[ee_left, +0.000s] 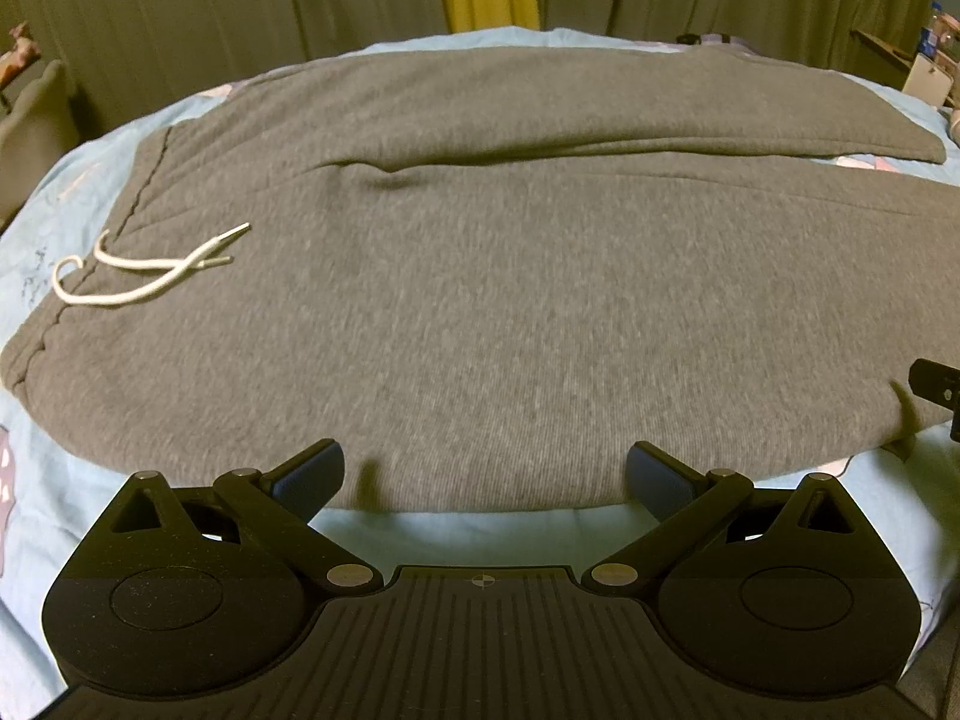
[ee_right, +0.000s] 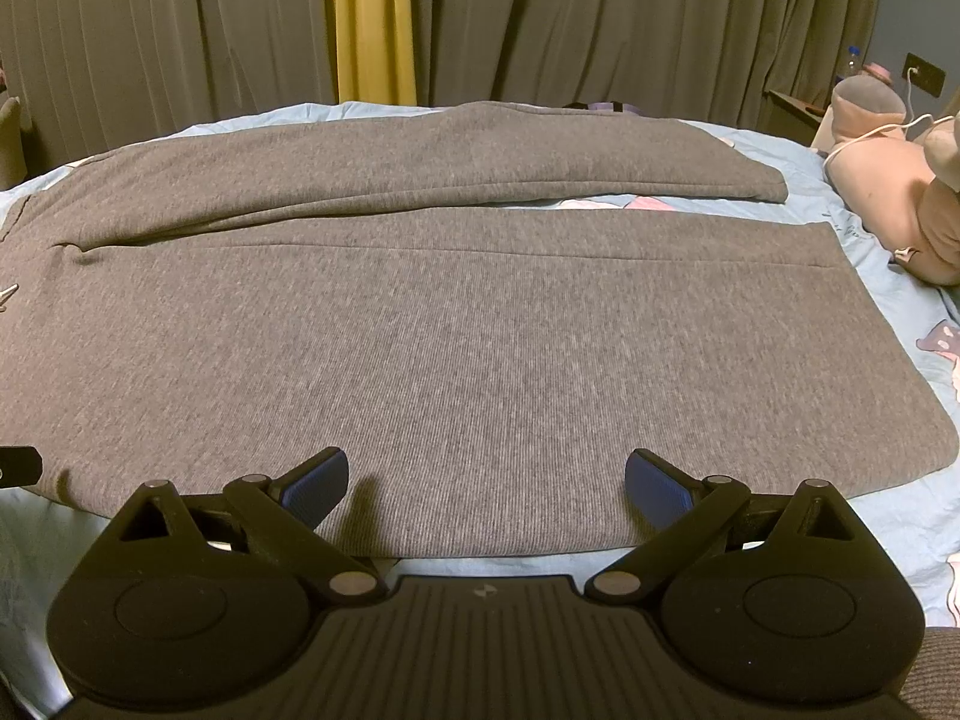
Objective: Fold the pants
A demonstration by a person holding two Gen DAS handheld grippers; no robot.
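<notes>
Grey sweatpants (ee_left: 480,300) lie spread flat across a light blue bed (ee_left: 456,528), waistband at the left with a white drawstring (ee_left: 138,276) on top, both legs running right. In the right wrist view the pants (ee_right: 456,348) show the near leg in front and the far leg (ee_right: 480,162) behind, with a strip of sheet between their ends. My left gripper (ee_left: 485,474) is open and empty at the near edge of the pants, by the hip. My right gripper (ee_right: 486,477) is open and empty at the near edge of the near leg.
The blue sheet (ee_right: 888,516) borders the pants on all sides. Pink plush toys (ee_right: 894,180) with a white cable lie at the right of the bed. Grey and yellow curtains (ee_right: 372,18) hang behind. A nightstand with a bottle (ee_right: 852,60) stands at the far right.
</notes>
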